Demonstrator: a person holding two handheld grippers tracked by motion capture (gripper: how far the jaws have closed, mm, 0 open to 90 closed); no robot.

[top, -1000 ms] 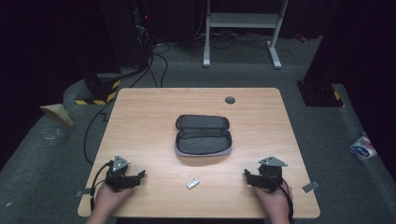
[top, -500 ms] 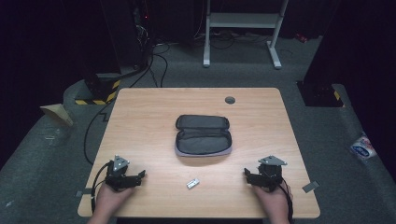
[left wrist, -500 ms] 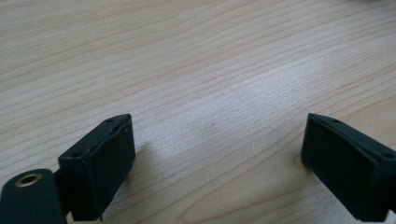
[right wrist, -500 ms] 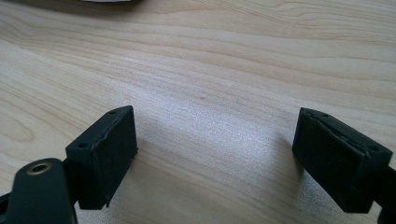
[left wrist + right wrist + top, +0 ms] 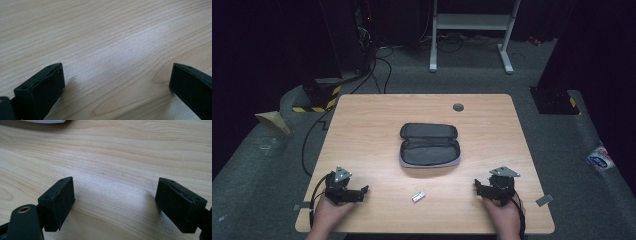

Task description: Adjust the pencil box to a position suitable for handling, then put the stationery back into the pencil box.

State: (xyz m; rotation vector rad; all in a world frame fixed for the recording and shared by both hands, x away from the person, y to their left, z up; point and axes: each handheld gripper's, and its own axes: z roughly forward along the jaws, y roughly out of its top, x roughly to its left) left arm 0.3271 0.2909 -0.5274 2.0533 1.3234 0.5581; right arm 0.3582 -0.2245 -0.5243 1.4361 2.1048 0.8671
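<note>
An open dark grey zip case (image 5: 430,145) lies in the middle of the wooden table (image 5: 372,130). A small pale oblong object (image 5: 418,196) rests nearer the front edge, between the two hands. My left gripper (image 5: 358,192) sits on the table at the front left. Its jaws have just been opening and stand wide apart over bare wood (image 5: 116,75), with nothing between them. My right gripper (image 5: 482,188) rests at the front right, also open over bare wood (image 5: 115,192). A pale edge of the case (image 5: 45,121) shows at the top of the right gripper view.
A round cable hole (image 5: 458,107) is set near the table's far edge. On the dark floor beyond stand a white frame (image 5: 472,30), cables (image 5: 382,70) and a yellow-and-black striped box (image 5: 319,97). A crumpled packet (image 5: 599,160) lies on the floor at the right.
The left gripper's jaws stand a little wider than before. Both hands, the case and the small object keep their places.
</note>
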